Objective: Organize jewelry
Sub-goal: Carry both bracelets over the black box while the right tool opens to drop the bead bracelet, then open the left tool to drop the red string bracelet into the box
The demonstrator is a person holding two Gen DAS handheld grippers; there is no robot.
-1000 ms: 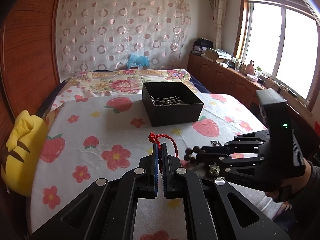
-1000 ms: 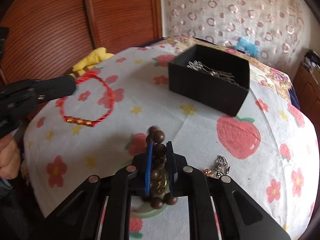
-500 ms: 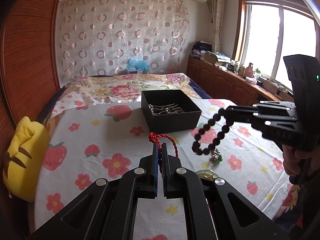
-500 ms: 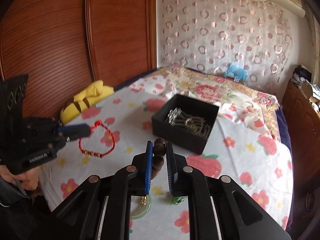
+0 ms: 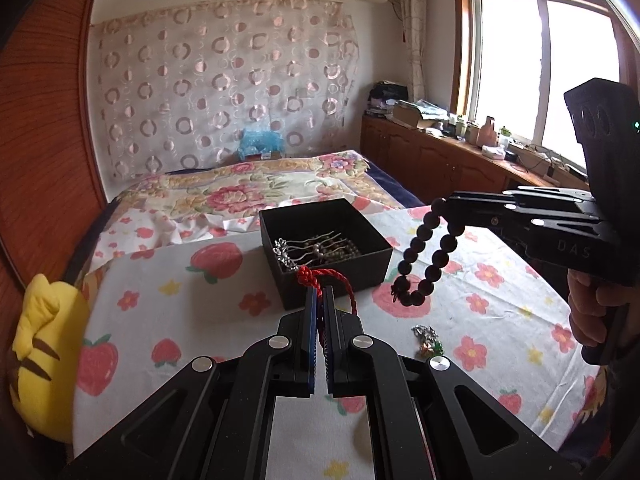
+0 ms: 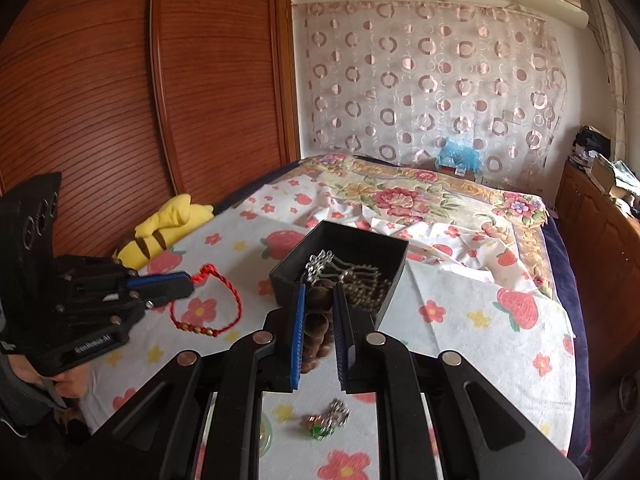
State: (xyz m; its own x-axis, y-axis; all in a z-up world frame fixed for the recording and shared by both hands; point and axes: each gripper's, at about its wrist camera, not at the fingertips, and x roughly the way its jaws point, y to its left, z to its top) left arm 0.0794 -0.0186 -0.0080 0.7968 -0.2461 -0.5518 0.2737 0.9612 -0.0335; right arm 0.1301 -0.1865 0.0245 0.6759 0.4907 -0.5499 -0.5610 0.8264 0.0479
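Above flowered desk [image 5: 168, 308], near black box [image 5: 325, 257]: our left tongs [image 5: 319, 304] pinched shut on red cord bracelet [image 6: 208, 307]; right tongs [image 6: 319, 322] clamp wooden bead bracelet [image 5: 425, 256]. We carry both over box rim, then release low so loops don't snag.

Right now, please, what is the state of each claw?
Left claw: closed on the red cord bracelet.
Right claw: closed on the dark bead bracelet.

Box [image 5: 326, 256] at frame centre on bedsheet [image 5: 168, 304]; hairpins [image 5: 304, 249] inside it; plush toy [image 5: 42, 356] at left edge
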